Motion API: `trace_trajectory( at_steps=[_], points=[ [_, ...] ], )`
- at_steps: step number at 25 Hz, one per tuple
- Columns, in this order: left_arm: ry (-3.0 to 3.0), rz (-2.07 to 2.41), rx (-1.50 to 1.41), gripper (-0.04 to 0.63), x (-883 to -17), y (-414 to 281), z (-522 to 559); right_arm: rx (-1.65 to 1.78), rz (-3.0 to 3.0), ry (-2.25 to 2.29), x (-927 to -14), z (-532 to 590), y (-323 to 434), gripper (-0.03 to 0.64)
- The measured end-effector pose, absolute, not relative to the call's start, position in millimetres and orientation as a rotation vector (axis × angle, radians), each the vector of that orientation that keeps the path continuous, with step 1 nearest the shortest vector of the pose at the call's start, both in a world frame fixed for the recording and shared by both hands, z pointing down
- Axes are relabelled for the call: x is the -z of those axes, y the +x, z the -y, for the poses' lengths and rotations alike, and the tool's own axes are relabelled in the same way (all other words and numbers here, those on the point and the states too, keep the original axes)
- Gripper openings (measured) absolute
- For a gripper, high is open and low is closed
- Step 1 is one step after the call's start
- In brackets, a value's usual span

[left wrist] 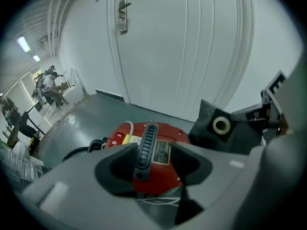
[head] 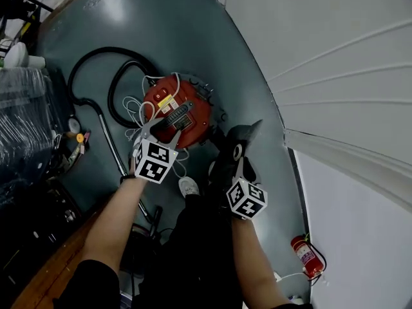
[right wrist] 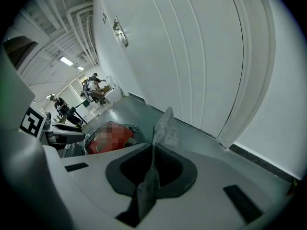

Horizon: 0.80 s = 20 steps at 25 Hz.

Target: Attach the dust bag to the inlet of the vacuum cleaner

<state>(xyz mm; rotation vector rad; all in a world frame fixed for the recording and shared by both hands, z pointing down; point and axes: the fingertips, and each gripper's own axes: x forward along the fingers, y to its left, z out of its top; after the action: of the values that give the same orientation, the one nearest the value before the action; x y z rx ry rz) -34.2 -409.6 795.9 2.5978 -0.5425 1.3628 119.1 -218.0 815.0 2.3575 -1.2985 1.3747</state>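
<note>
A red canister vacuum cleaner (head: 187, 111) with a black handle (left wrist: 145, 150) stands on the grey floor. My left gripper (head: 161, 131) hangs just over its near edge with its jaws apart. In the left gripper view the handle shows through the gap, and the pads do not touch it. My right gripper (head: 239, 165) is to the vacuum's right, shut on an edge of the dark dust bag (head: 235, 141). The bag's thin fabric (right wrist: 152, 171) is pinched between the pads. Its round pale inlet ring (left wrist: 220, 125) faces the left gripper.
A black hose (head: 96, 76) loops behind the vacuum. A metal wand (head: 112, 147) and a tangle of white cord (head: 136, 108) lie at its left. White doors (head: 335, 63) close off the right side, with a red fire extinguisher (head: 307, 255) at their foot. Cluttered shelving (head: 26, 127) is at the left.
</note>
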Motion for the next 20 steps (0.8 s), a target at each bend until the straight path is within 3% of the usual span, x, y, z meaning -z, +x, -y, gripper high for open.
trace_trajectory(
  at_steps=[4,7,9,20],
  points=[
    [2.516,0.519,-1.485,0.246,-831.0,-43.6,414.1,-1.426,1.291,2.330,-837.1,222.6,116.1,0.018],
    [2.486,0.575,-1.530,0.244,-846.5,-47.9,420.0,-1.466,1.266,2.336,-850.9,227.0,116.3,0.018],
    [2.496,0.627,-1.571,0.153,-847.9,-51.2,424.5,-1.499,1.240,2.346,-859.7,227.6,116.5,0.018],
    [2.504,0.582,-1.569,0.146,-848.1,-51.8,425.7,-1.701,1.195,2.303,-893.1,235.6,85.7,0.019]
  ],
)
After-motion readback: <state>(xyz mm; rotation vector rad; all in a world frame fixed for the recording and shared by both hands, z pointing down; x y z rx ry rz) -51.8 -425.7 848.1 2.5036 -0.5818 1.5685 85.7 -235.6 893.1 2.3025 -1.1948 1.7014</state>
